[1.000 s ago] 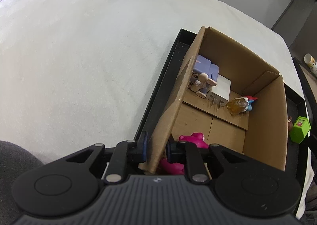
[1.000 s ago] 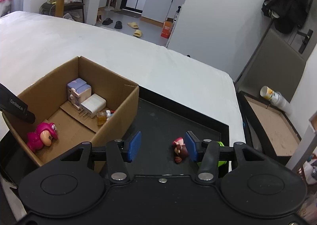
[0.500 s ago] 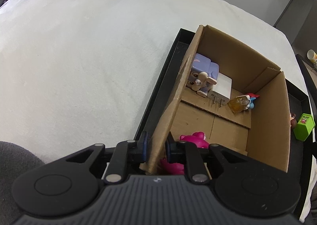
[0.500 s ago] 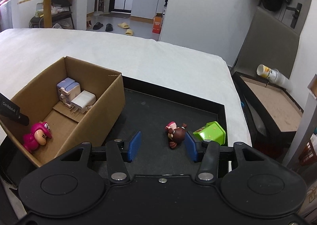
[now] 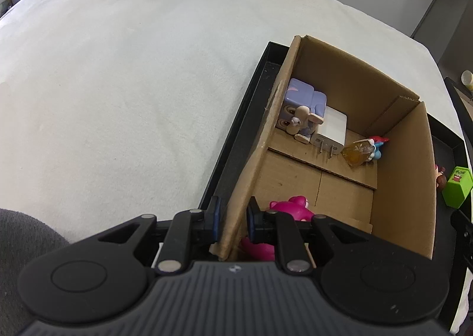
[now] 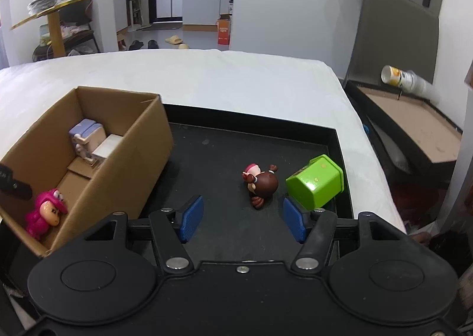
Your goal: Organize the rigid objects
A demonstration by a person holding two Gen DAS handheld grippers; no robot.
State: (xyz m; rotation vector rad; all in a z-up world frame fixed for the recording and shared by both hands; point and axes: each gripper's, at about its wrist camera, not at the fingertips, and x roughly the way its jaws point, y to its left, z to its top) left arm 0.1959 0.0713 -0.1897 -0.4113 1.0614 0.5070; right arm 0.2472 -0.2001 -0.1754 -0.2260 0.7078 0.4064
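A cardboard box (image 5: 340,75) (image 6: 142,164) stands at the left of a black tray (image 6: 340,146) (image 5: 236,132). My left gripper (image 5: 232,219) is shut on the box's near wall. Inside lie a pink figure (image 5: 291,206) (image 6: 44,213), a purple toy (image 5: 304,99) (image 6: 84,132), a white charger (image 5: 332,126) and a small amber bottle (image 5: 356,152). On the tray floor a brown figure (image 6: 263,183) lies beside a tipped green block (image 6: 316,182) (image 5: 458,186). My right gripper (image 6: 241,217) hovers just short of the brown figure, its jaws opening with nothing between them.
The tray rests on a white bed cover (image 5: 118,84). To the right of the bed stands a dark low frame (image 6: 414,129) with a paper cup (image 6: 399,77). A grey sleeve (image 5: 20,235) shows at the lower left.
My right gripper has moved right and down toward the brown figure and green block, rolled, and its jaws have widened. The left gripper still clamps the box wall.
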